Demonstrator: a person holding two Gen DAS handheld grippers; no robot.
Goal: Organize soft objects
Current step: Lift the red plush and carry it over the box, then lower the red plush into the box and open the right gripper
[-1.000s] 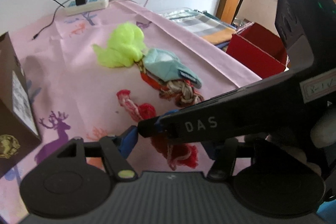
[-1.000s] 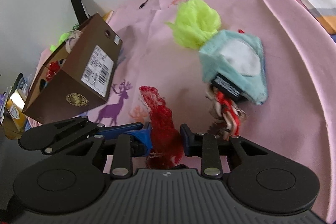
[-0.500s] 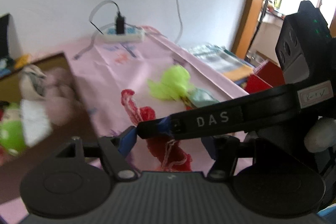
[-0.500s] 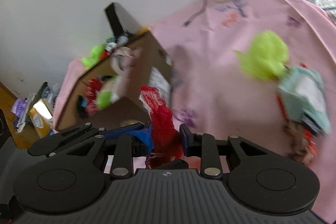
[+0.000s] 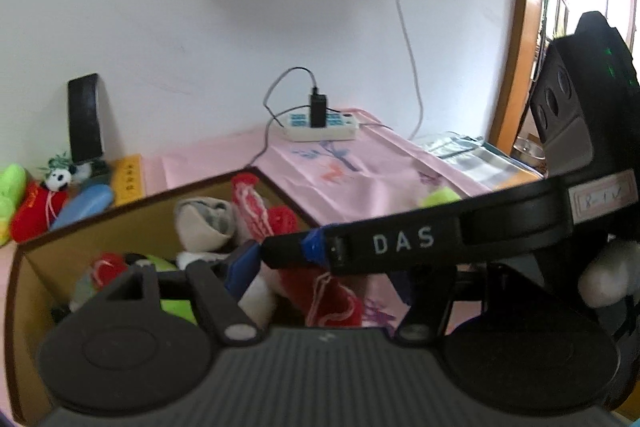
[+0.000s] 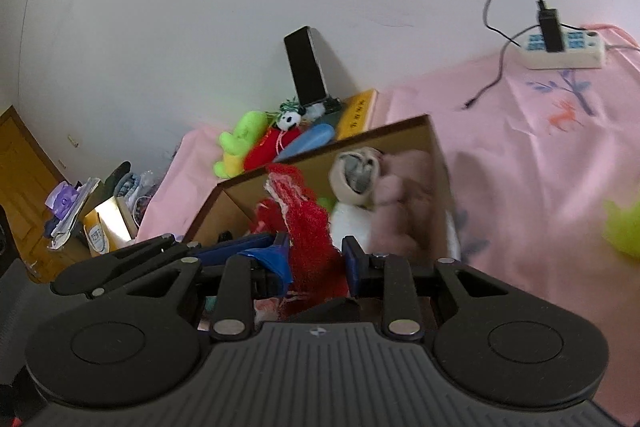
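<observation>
My right gripper (image 6: pixel 316 259) is shut on a red frilly cloth (image 6: pixel 304 215), which stands up between its blue pads in front of the open brown cardboard box (image 6: pixel 320 153). Beige, pink, white and green soft toys lie in the box (image 5: pixel 140 207). In the left wrist view the right gripper's black finger (image 5: pixel 400 241) crosses the picture, and the red cloth (image 5: pixel 324 291) hangs between the spread jaws of my left gripper (image 5: pixel 328 279), whose pads do not press on it. A neon green fluffy toy (image 6: pixel 624 231) lies on the pink tablecloth (image 6: pixel 540 167) to the right.
A white power strip (image 5: pixel 320 125) with a black plug sits by the wall. A black slab (image 6: pixel 308 67) leans on the wall above a green, a red and a panda plush (image 6: pixel 260 143). Cluttered papers (image 6: pixel 80 211) lie beyond the table's left edge. A window frame (image 5: pixel 524 27) is at right.
Both grippers rose and swung left, from over the toys on the tablecloth to the open box. The red cloth stayed in the right gripper; the teal toy left the views.
</observation>
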